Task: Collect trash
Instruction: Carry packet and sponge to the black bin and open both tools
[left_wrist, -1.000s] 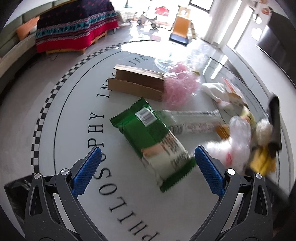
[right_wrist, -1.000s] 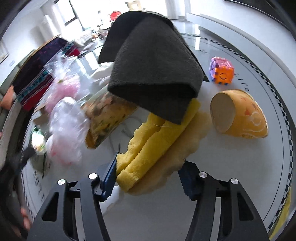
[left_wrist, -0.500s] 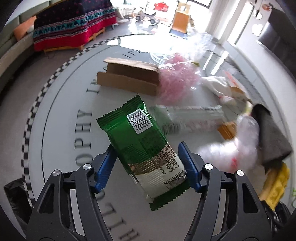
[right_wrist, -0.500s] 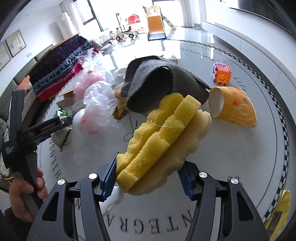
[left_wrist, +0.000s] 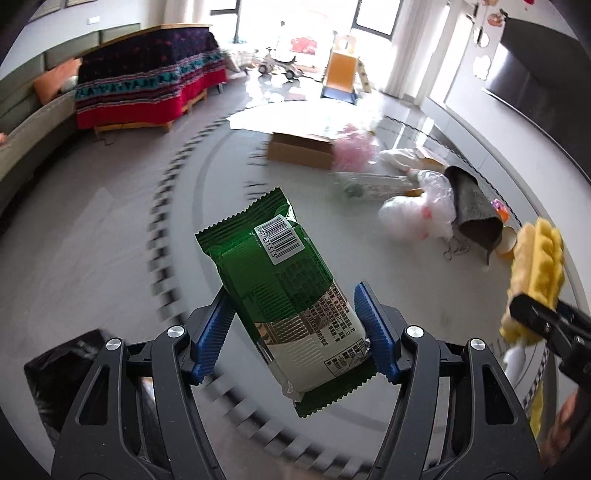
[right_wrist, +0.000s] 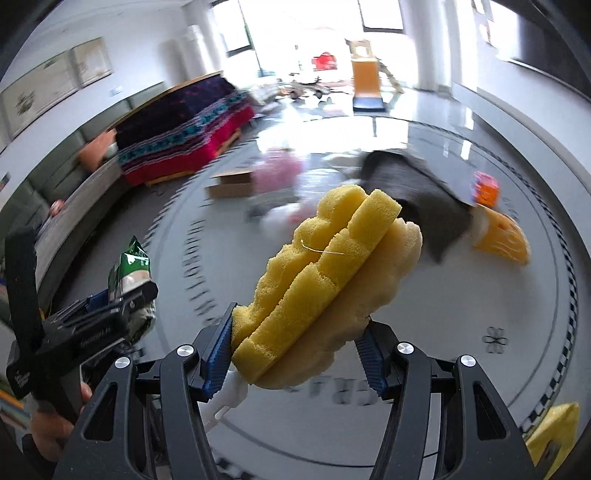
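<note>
My left gripper (left_wrist: 293, 334) is shut on a green snack packet (left_wrist: 284, 291) with a barcode label and holds it above the floor. It also shows at the left of the right wrist view (right_wrist: 129, 273). My right gripper (right_wrist: 297, 356) is shut on a yellow sponge (right_wrist: 325, 277), lifted off the floor; the sponge shows at the right edge of the left wrist view (left_wrist: 537, 266). More litter lies on the floor: a cardboard box (left_wrist: 301, 149), pink wrap (left_wrist: 354, 149), clear plastic bags (left_wrist: 421, 214), a flat wrapper (left_wrist: 373, 182).
A grey cloth (left_wrist: 474, 205), an orange cup (right_wrist: 502, 240) and a small orange toy cube (right_wrist: 485, 188) lie on the round floor pattern. A black bag (left_wrist: 62, 365) sits at lower left. A bed with a red-patterned cover (left_wrist: 147, 85) and a sofa (left_wrist: 26, 110) stand at the left.
My left gripper closed on the green packet and lifted it off the floor. My right gripper lifted the sponge up and away; the grey cloth slid off and stayed on the floor.
</note>
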